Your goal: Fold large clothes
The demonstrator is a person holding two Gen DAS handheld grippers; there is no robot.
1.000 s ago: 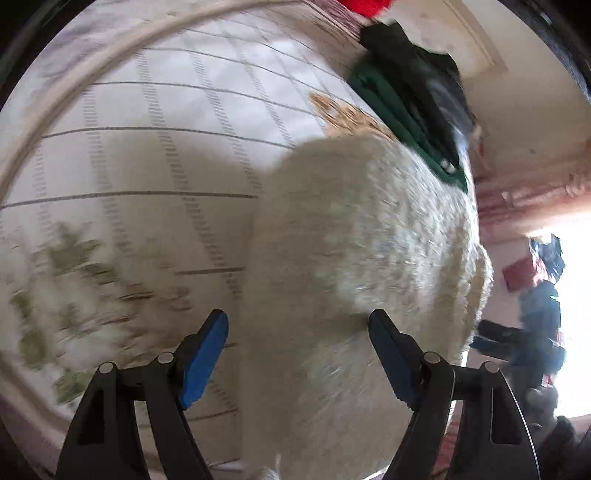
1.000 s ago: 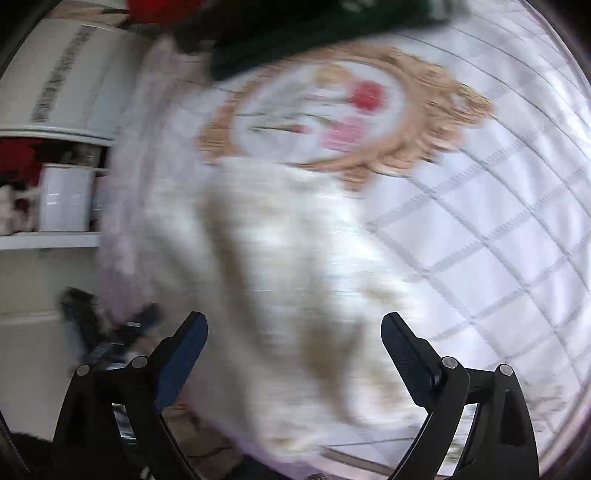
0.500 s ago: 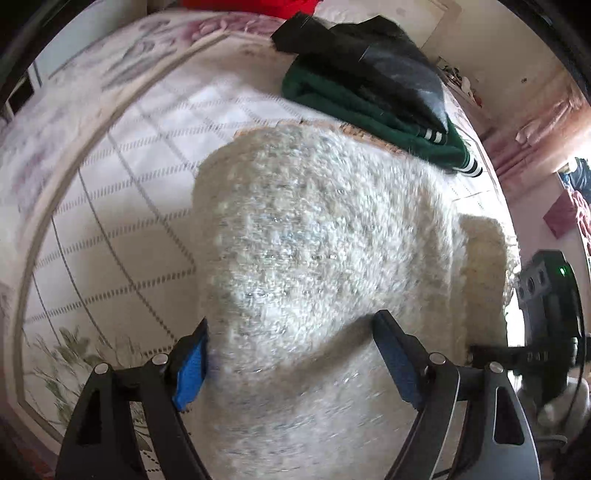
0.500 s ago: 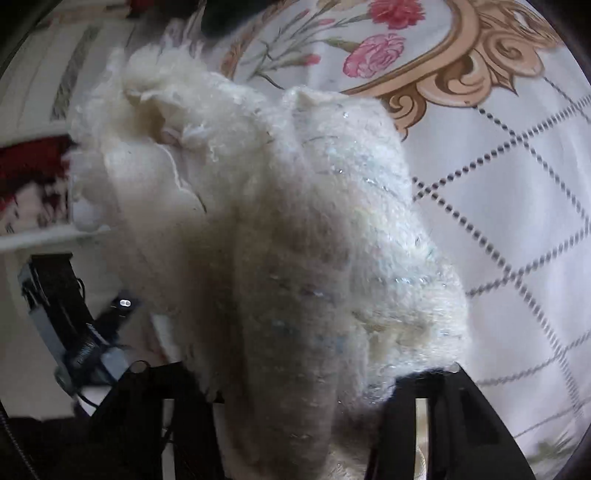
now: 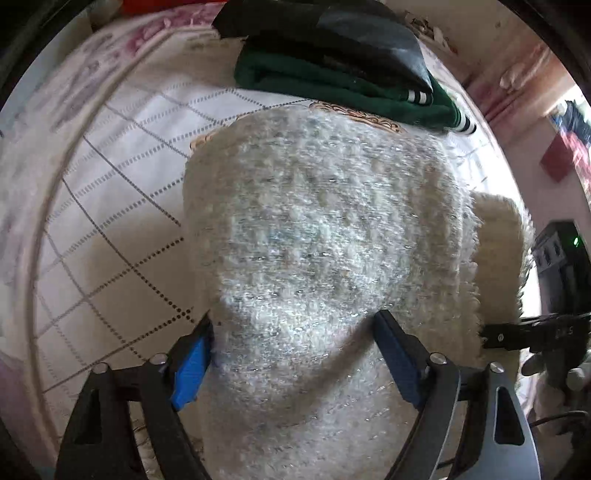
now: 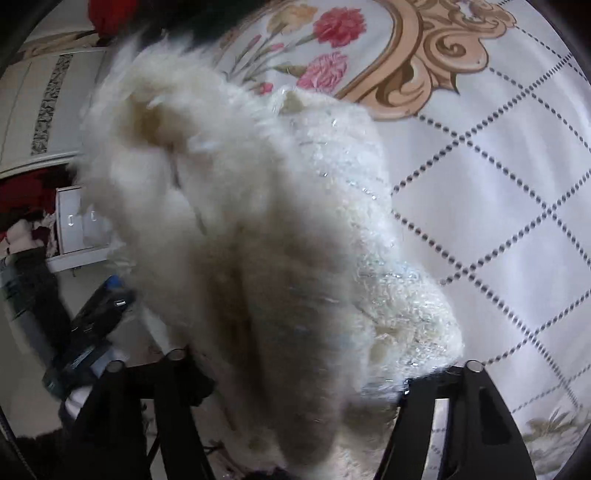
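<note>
**Fluffy sweater bunched between both tongs on the bedspread**

Between the blue pads of the left gripper (image 5: 293, 354) sits a thick fold of the cream fluffy sweater (image 5: 325, 240); its jaws have just been opening and stand wide, the wool bulging against both pads, though whether they press it cannot be told. Beyond that fold the sweater's rounded far edge ends just short of a folded dark green garment (image 5: 332, 85) with a black one (image 5: 325, 33) on top. Left of the sweater the white quilted bedspread (image 5: 122, 177) lies bare out to its curved border.

From the right wrist view, the right gripper (image 6: 295, 373) has wool heaped over both fingers, hiding the pads; its jaws have just been opening, and grip cannot be told. Right of the heap the bedspread is open; farther off lies its gold-framed flower print (image 6: 332, 33).
</note>
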